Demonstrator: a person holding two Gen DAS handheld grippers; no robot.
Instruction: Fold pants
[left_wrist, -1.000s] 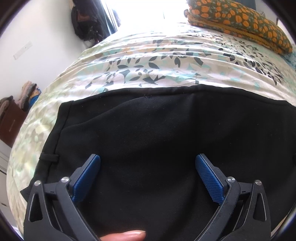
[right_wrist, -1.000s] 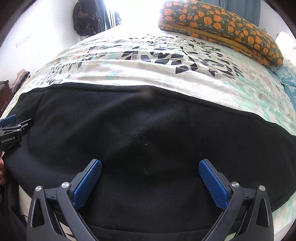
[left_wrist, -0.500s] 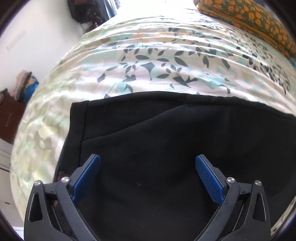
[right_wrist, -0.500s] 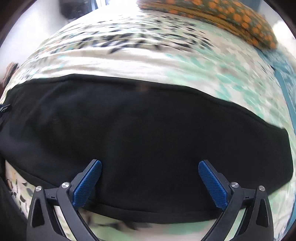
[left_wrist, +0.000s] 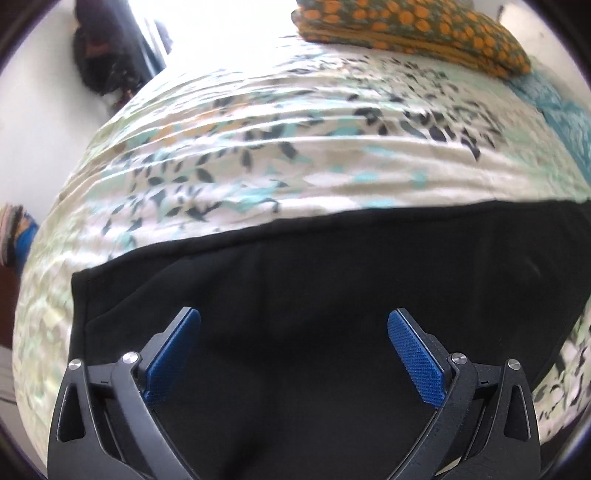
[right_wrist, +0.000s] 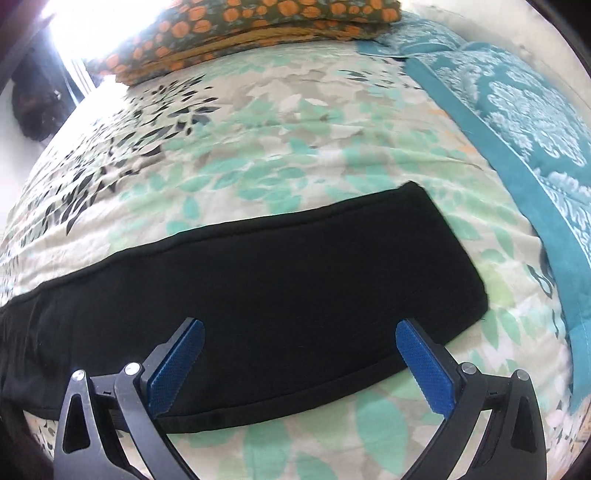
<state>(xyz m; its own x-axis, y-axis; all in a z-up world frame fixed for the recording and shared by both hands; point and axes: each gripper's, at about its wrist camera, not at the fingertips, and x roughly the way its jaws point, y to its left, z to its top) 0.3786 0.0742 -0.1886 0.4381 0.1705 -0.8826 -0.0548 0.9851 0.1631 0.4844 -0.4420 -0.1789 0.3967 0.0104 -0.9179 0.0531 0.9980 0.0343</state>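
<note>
Pants (left_wrist: 332, 314), black, fill the lower half of the left wrist view on the leaf-print bedsheet (left_wrist: 258, 155); left gripper (left_wrist: 293, 325) jaws apart, holding nothing. Right wrist view: pants (right_wrist: 277, 295) cross the frame centre, hem end at right; right gripper (right_wrist: 299, 336) jaws apart, empty; teal blanket (right_wrist: 517, 110) upper right.

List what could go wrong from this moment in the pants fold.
1. Both claws, left and right, are open over the black pants; closing there may pinch only the top layer, so the stacked legs separate.
2. The leaf-print bedsheet lies loose under the hem end, so the right claw could grab sheet with cloth.
3. Both views are motion-blurred, so aim may drift.
</note>
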